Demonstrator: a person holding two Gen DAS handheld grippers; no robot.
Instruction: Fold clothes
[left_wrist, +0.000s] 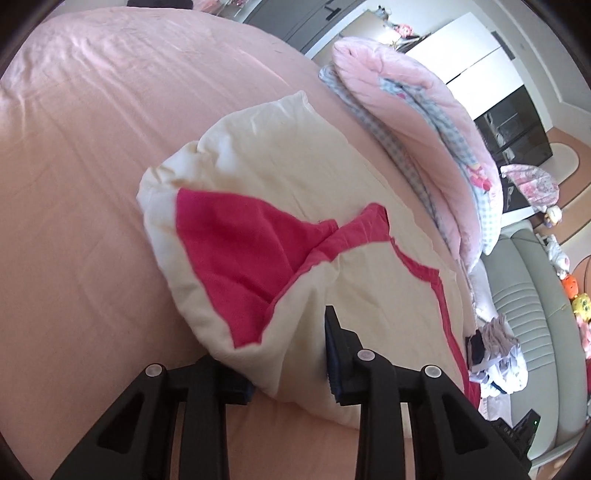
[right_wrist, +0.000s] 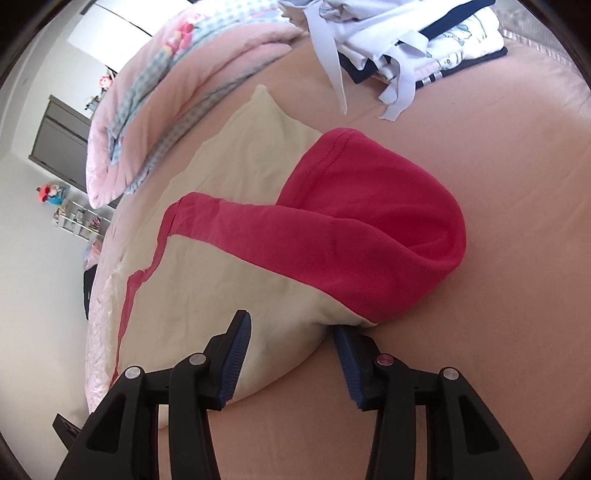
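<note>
Cream-and-red garment (left_wrist: 295, 206) lies bunched on the bed (left_wrist: 81, 184). Left claw (left_wrist: 288, 354) and right claw (right_wrist: 291, 354) each pinch its near edge. Risk: the thick fold slips free under uneven pull.

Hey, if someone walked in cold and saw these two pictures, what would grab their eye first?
The cream and hot-pink garment lying bunched in the middle of the pink bedsheet, with both tongs, left and right, clamped on its near edge. Behind it a folded pink quilt with blue gingham trim lies on the bed, and a pile of white and navy clothes sits farther back.
</note>
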